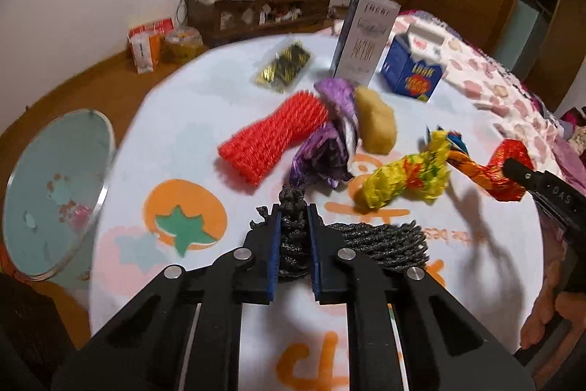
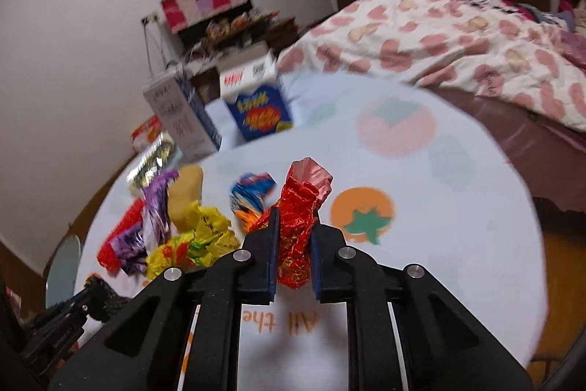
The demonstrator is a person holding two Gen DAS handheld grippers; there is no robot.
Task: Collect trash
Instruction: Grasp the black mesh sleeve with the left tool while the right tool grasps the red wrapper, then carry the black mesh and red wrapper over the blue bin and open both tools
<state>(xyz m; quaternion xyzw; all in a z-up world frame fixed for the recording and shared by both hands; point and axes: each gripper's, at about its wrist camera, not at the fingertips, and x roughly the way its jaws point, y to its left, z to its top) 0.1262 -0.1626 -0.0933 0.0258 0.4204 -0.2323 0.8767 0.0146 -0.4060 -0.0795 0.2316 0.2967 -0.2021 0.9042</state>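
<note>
Both grippers have got something right now. The left hand-held gripper point(image 1: 295, 218) is clamped tight on a black net point(image 1: 293, 244), a knotty foam-mesh thing that sticks up between the blue pads while the rest trails off toward 3 o'clock on the surface point(image 1: 205, 105). The right hand-held gripper point(image 2: 295, 226) is pinched on a red wrapper point(image 2: 300, 222), crinkly foil, standing upright in the jaws with its top poking out above the fingertips.

The rest of the trash sits in a loose pile at the middle of the round surface. From the left wrist view: a red net point(image 1: 271, 138) at about 11 o'clock from the gripper, a purple wrapper point(image 1: 329, 141) just beside it at 12, a yellowish lump point(image 1: 377, 123) touching the purple one, and a yellow wrapper point(image 1: 406, 178) out at 1 o'clock. Further back, around 12, there's a gold packet point(image 1: 284, 66), a tall white carton point(image 1: 362, 39) and a blue box point(image 1: 414, 68), both standing. A bed point(image 2: 457, 35) with a heart-print cover sits right behind the surface. Everything's a bit blurry.
</note>
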